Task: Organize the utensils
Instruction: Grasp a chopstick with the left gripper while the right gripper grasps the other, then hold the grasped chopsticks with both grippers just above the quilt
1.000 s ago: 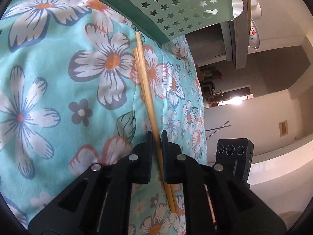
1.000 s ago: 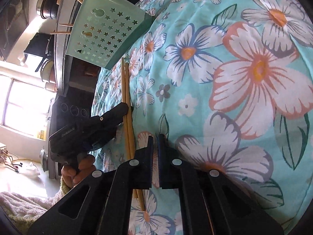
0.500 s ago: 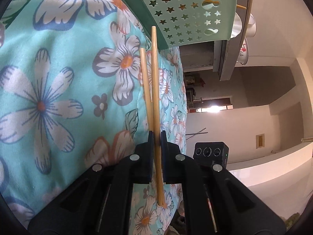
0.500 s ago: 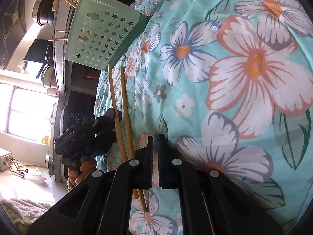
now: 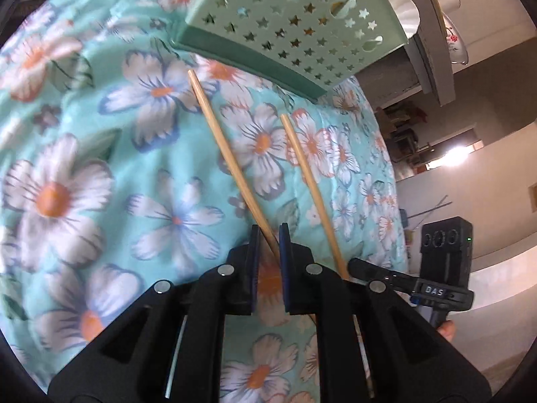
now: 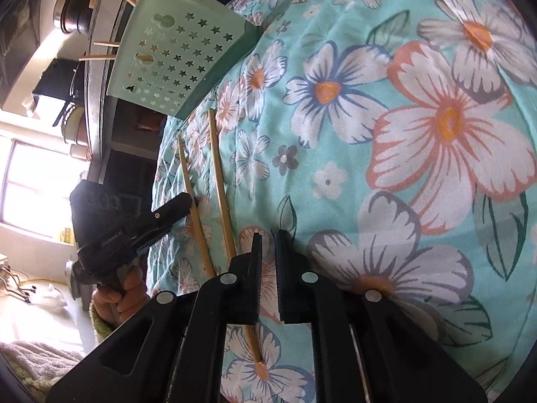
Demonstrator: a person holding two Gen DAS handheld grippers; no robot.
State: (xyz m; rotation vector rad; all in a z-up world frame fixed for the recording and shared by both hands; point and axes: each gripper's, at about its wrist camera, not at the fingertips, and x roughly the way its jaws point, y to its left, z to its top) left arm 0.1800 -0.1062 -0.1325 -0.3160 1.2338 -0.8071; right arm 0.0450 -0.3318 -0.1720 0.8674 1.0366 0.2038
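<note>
Floral cloth [image 5: 84,184]: bears all items. Perforated basket [image 5: 302,23]: far end of cloth, at its edge. Two chopsticks: near side of basket, pointing toward it, apart. One chopstick [image 5: 231,161] passes between the left gripper [image 5: 268,235] fingers; other chopstick [image 5: 312,188] just right of it, on the cloth. Right gripper [image 6: 268,238]: right of both chopsticks.

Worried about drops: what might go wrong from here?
The left gripper pinches the held chopstick at a slant, so it may pivot or slip out. The right gripper, whose jaws have just been opening on nothing, sits beside the loose chopstick near the edge of the cloth; a nudge might roll it off.
</note>
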